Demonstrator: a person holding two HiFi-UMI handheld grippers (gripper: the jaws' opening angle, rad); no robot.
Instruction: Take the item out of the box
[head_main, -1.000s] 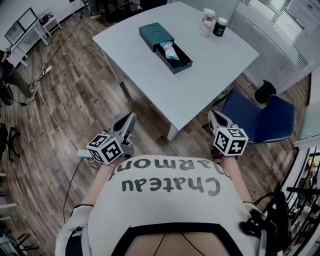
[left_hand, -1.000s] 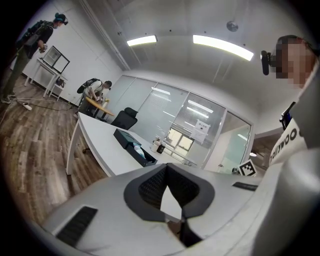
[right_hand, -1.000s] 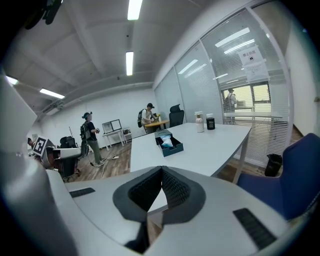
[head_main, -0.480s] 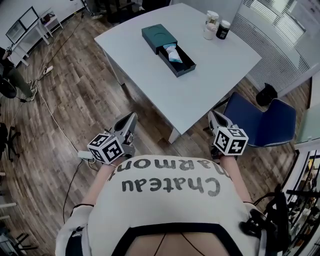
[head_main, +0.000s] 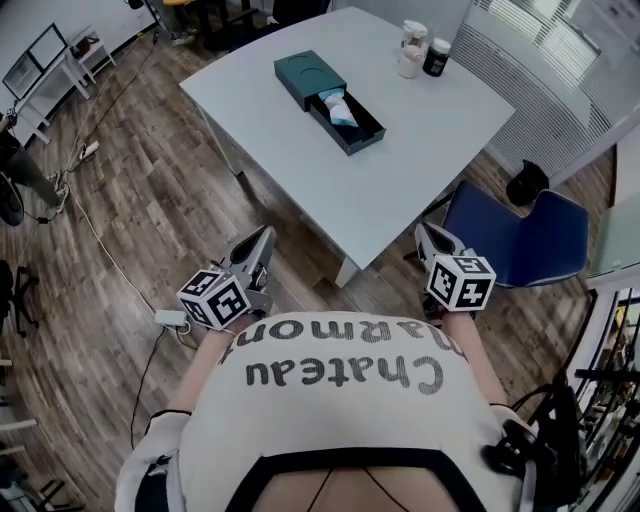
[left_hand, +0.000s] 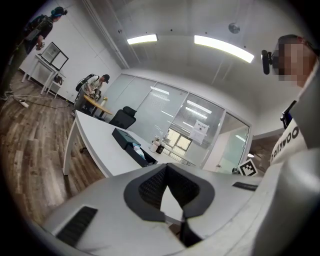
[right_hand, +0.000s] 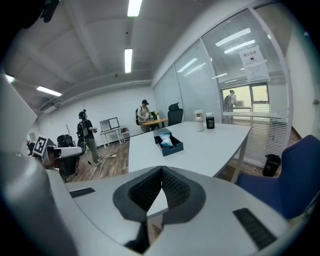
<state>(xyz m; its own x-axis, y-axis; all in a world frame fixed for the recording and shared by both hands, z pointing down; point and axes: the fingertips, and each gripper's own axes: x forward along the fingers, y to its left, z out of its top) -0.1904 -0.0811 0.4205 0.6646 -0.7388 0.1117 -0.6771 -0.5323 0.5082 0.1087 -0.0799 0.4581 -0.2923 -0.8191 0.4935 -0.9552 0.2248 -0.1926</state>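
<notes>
Head view: approach stage. Left tool (head_main: 262, 240) and right tool (head_main: 428, 238) closed, empty (well short of bench (head_main: 420, 140)). Next, likely: reach to far open box (head_main: 310, 78), spread jaws round item (head_main: 338, 106).

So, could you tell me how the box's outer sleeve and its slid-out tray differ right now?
The sleeve is teal with a closed top; the tray is darker and open-topped. The sleeve shows no contents, while the tray holds a pale blue-and-white packet. The tray lies nearer the person than the sleeve. Both rest flat on the white table, in one line.
</notes>
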